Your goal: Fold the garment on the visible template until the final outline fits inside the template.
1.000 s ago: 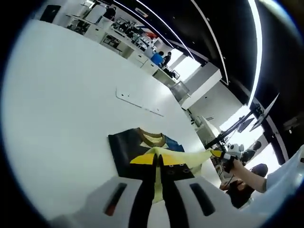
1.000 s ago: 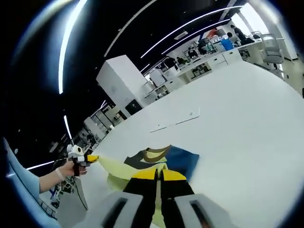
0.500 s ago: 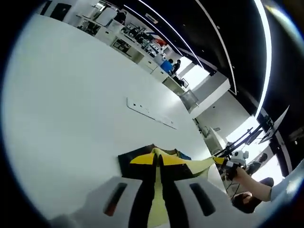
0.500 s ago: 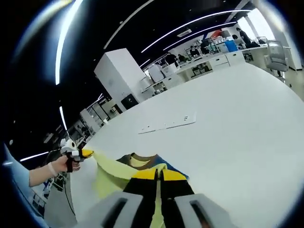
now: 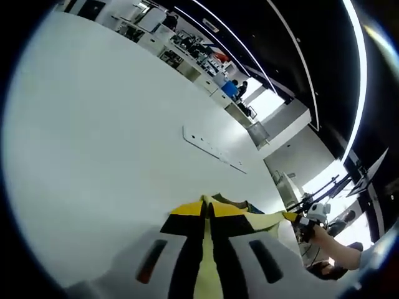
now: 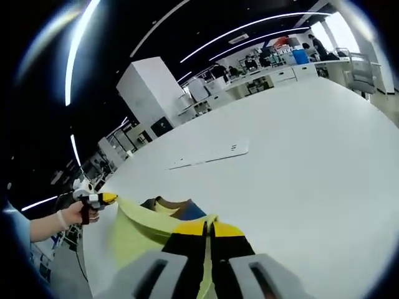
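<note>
**A:** What had changed in that last second? We had both ends of the garment (image 6: 146,230) pinched, hadn't we?

**B:** We had. The left gripper (image 5: 207,215) was clamped on the pale yellow cloth at the bottom centre of its view, and the right gripper (image 6: 208,233) likewise, each with its yellow-tipped black jaws closed on fabric. A second earlier more of the dark panel and the collar lay open ahead of us. By this moment we had carried the yellow edge forward over it, so only a sliver of collar and blue showed past the jaws in the left gripper view.

**A:** So the fold was under way.

**B:** We judged so: the lifted half was travelling across the part lying on the white table (image 5: 93,143). The garment sat low in both frames, stretched between our two hands.

**A:** And the feel of it?

**B:** Soft, thin knit, sagging in a shallow curve between the grips, matte against the smooth, glossy tabletop. The flat pale strip (image 6: 209,156) with small holes, mid-frame, may have been the template, but it was too small for us to be sure.
</note>
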`<state>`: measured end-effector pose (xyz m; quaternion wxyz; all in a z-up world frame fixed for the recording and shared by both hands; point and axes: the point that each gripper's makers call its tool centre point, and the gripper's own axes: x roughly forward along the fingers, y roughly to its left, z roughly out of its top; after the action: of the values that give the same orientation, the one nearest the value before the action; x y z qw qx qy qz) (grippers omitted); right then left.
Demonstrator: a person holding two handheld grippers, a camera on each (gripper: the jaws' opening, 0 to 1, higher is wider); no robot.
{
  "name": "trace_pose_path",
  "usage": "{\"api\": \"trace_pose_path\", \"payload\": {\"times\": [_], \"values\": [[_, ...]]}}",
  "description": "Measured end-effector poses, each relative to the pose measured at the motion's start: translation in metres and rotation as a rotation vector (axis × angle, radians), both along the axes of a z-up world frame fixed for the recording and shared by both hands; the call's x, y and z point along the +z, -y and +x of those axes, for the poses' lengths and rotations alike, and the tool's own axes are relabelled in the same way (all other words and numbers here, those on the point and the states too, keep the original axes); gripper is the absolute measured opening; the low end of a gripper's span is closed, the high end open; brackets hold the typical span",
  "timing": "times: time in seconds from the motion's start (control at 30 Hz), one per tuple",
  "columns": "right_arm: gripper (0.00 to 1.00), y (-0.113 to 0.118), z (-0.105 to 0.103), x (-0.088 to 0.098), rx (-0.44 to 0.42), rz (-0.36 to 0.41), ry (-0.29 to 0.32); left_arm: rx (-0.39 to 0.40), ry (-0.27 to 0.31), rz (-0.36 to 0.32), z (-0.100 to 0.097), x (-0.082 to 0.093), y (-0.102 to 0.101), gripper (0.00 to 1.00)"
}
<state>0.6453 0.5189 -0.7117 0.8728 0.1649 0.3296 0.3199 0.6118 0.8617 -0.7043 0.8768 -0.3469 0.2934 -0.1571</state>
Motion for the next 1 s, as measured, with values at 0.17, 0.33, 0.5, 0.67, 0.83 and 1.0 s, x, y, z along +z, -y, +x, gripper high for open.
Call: {"api": "trace_pose_path", "payload": {"times": [0.17,0.33,0.5,0.67,0.83,1.0], "values": [[0.00,0.000,0.004,-0.014,-0.003,-0.021,-0.023,-0.003,-0.026,0.048,-0.004,-0.014,-0.003,0.00],[0.00,0.002,0.001,-0.029,-0.006,-0.047,-0.058,-0.018,-0.068,0.102,-0.009,-0.031,-0.004,0.00],[0.00,0.002,-0.004,-0.038,0.003,-0.071,-0.075,-0.023,-0.094,0.130,-0.010,-0.044,-0.006,0.00],[0.00,0.002,-0.003,-0.039,0.003,-0.074,-0.080,-0.026,-0.111,0.137,-0.008,-0.051,-0.008,0.00],[0.00,0.000,-0.007,-0.039,0.062,-0.122,-0.035,-0.071,-0.033,0.191,-0.004,-0.045,-0.008,0.00],[0.13,0.002,-0.010,-0.031,0.082,-0.152,0.008,-0.100,-0.012,0.243,-0.008,-0.042,-0.006,0.03]]}}
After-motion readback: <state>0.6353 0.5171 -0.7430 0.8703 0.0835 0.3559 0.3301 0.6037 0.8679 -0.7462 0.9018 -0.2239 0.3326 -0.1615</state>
